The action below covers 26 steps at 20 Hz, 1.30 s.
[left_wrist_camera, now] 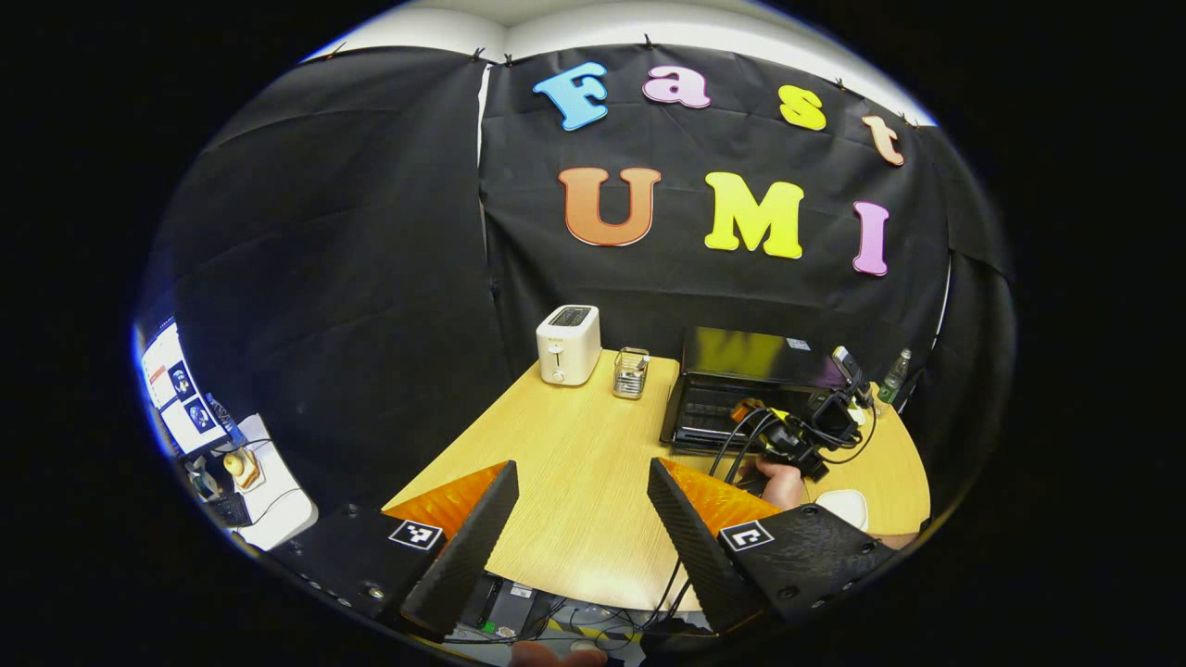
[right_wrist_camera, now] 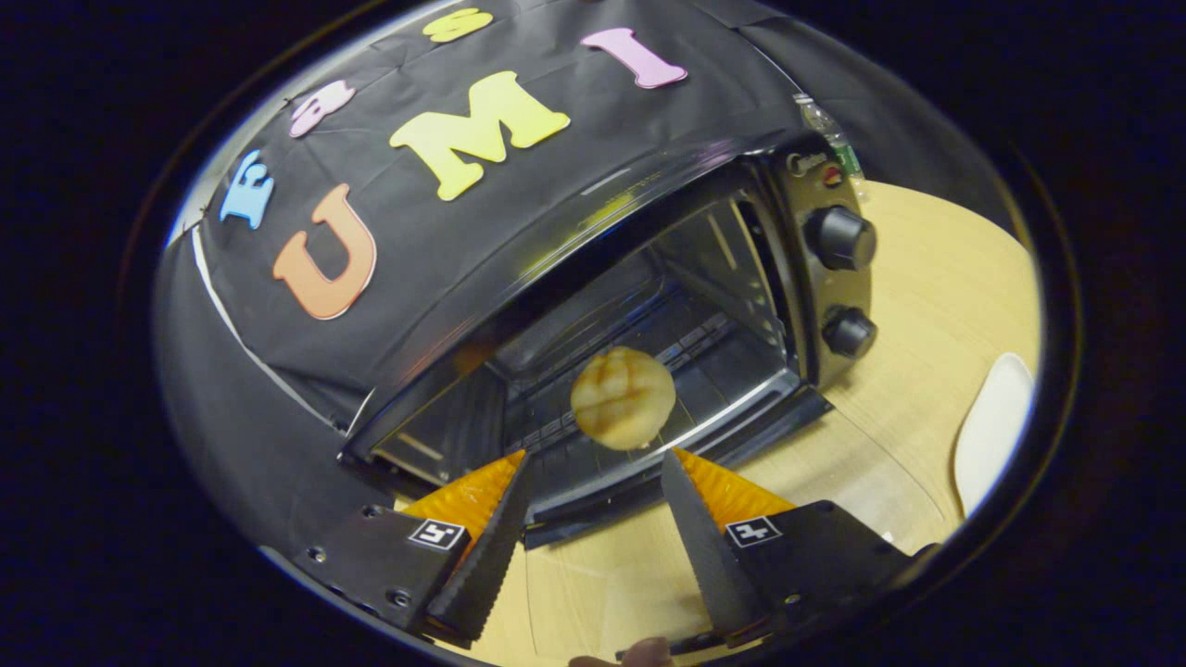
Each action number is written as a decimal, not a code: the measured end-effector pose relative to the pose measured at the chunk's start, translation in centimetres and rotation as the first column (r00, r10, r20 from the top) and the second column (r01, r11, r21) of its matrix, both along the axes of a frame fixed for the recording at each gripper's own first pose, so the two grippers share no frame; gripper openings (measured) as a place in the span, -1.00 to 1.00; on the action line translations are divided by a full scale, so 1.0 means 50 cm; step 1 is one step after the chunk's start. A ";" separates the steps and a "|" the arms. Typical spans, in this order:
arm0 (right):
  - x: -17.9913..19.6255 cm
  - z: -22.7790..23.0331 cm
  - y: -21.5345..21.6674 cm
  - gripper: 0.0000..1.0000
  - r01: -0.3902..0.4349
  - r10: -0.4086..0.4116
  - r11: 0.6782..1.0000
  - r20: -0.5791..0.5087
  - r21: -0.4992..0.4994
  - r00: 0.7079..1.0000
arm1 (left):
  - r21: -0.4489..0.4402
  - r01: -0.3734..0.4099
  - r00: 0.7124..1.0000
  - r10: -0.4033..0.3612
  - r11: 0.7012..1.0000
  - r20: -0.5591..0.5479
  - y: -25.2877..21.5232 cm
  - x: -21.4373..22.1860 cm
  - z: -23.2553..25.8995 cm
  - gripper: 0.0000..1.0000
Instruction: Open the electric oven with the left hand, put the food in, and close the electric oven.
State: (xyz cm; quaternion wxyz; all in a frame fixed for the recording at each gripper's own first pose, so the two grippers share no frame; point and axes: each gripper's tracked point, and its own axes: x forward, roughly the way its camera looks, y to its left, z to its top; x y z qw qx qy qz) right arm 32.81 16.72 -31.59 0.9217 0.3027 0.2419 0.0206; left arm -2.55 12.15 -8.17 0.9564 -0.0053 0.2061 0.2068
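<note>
The bun is round and golden, and it sits just ahead of the right gripper, in front of the open oven. The right jaws are spread apart and do not press on the bun (I cannot tell if it rests on the oven's rack or is in the air). The oven door hangs down flat on the tabletop. Two black knobs sit on the oven's front. A white plate lies near on the tabletop.

The left gripper hangs above the tabletop's near edge, jaws wide apart and holding nothing. Farther off stand a white toaster and a small wire rack.
</note>
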 end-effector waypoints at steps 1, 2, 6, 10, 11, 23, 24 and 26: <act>-0.024 0.004 0.006 0.73 -0.010 0.010 1.000 -0.001 0.002 1.000 | -0.001 0.007 1.000 -0.007 1.000 0.004 -0.001 -0.006 -0.001 0.87; -0.052 0.006 0.008 0.73 -0.019 0.019 1.000 -0.003 0.002 1.000 | -0.003 0.014 1.000 -0.014 1.000 0.008 -0.002 -0.014 -0.003 0.86; -0.164 0.019 0.001 0.75 -0.055 0.055 0.998 -0.010 0.033 0.998 | -0.027 0.045 0.999 -0.045 0.999 0.022 -0.005 -0.037 -0.020 0.85; -0.262 0.042 -0.036 0.79 -0.096 0.097 0.994 0.012 -0.051 0.995 | -0.060 0.090 0.996 -0.088 0.994 0.027 -0.016 -0.053 -0.050 0.86; -0.282 0.046 -0.048 0.79 -0.111 0.113 0.990 0.021 -0.087 0.993 | -0.065 0.102 0.995 -0.101 0.993 0.021 -0.017 -0.056 -0.061 0.87; -0.486 0.193 -0.250 0.96 -0.157 0.232 0.853 0.091 -0.498 0.968 | -0.225 0.294 0.949 -0.311 0.929 -0.043 -0.169 0.008 -0.252 0.89; -0.488 0.206 -0.267 0.93 -0.151 0.227 0.849 0.090 -0.506 0.970 | -0.229 0.317 0.941 -0.336 0.920 -0.046 -0.187 0.021 -0.266 0.89; -0.493 0.226 -0.299 0.93 -0.136 0.210 0.847 0.089 -0.514 0.974 | -0.222 0.348 0.926 -0.370 0.911 -0.067 -0.212 0.045 -0.301 0.89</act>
